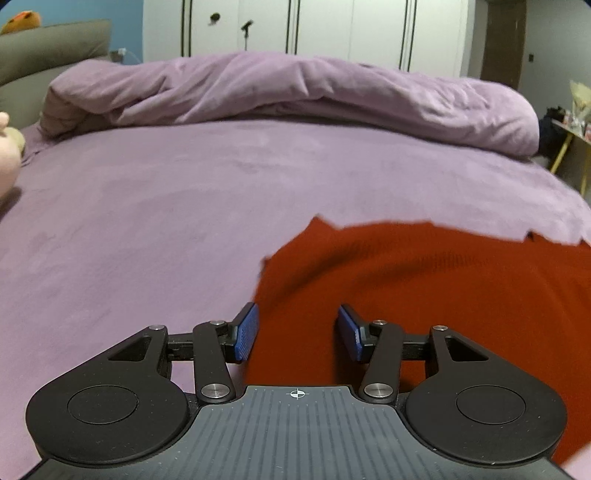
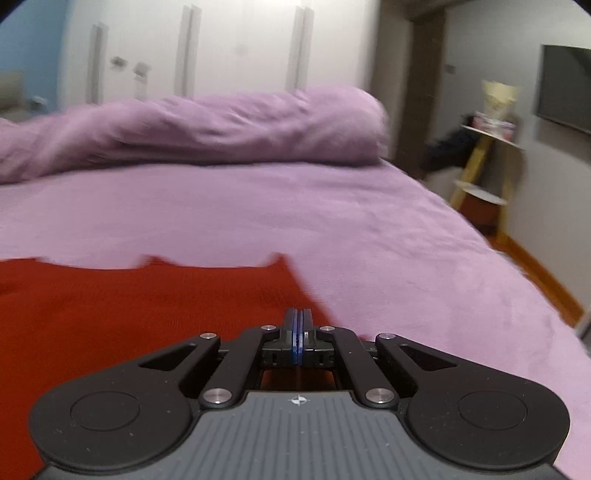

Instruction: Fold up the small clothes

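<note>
One red garment flat on bed, long axis across views. Left gripper half-open above it, empty; right gripper closed, nothing visibly held.

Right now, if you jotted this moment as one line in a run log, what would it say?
left gripper: open over red garment edge | right gripper: shut, apparently empty | garment: spread on purple bed

Lilac bed, seemingly white wardrobe.
</note>
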A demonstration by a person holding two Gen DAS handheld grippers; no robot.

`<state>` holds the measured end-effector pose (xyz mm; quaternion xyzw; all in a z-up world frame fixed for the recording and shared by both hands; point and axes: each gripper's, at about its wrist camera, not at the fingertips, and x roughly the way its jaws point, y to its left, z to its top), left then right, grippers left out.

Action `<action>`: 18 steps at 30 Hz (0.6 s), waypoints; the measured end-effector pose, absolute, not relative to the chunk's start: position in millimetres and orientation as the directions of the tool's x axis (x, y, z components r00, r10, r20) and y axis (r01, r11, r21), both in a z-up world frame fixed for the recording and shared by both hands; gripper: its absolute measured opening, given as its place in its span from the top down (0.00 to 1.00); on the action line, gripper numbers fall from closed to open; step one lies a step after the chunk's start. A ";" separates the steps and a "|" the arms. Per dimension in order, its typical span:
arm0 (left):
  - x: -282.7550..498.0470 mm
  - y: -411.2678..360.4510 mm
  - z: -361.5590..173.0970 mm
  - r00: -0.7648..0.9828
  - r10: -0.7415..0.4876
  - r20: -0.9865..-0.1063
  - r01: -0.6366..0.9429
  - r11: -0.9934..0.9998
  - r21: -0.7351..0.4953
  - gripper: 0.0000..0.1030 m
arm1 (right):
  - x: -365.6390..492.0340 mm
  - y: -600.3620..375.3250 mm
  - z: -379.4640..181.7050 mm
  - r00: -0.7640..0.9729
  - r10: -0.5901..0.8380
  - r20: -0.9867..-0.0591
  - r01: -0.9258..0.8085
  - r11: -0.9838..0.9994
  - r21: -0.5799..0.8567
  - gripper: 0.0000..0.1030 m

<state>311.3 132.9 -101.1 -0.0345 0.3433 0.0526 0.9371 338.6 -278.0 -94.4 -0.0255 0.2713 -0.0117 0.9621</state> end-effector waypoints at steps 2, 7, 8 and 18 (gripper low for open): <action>293.6 139.4 -99.3 0.750 0.049 -0.659 -0.101 0.994 -0.041 0.47 | 306.5 -273.0 -89.3 0.850 0.071 -0.523 -0.083 0.997 -0.001 1.00; 256.3 156.0 -93.9 0.724 -0.017 -0.689 -0.071 0.992 -0.100 0.46 | 250.9 -266.6 -113.9 0.816 0.003 -0.579 -0.110 0.982 -0.150 1.00; 250.1 159.3 -92.0 0.720 -0.028 -0.694 -0.072 0.991 -0.115 0.46 | 245.1 -269.8 -115.5 0.821 -0.018 -0.570 -0.093 0.982 -0.165 1.00; 235.1 186.7 -104.5 0.626 -0.344 -0.700 -0.095 0.857 -0.506 0.49 | 230.8 -254.7 -83.3 0.792 -0.073 -0.607 0.073 0.997 -0.025 0.98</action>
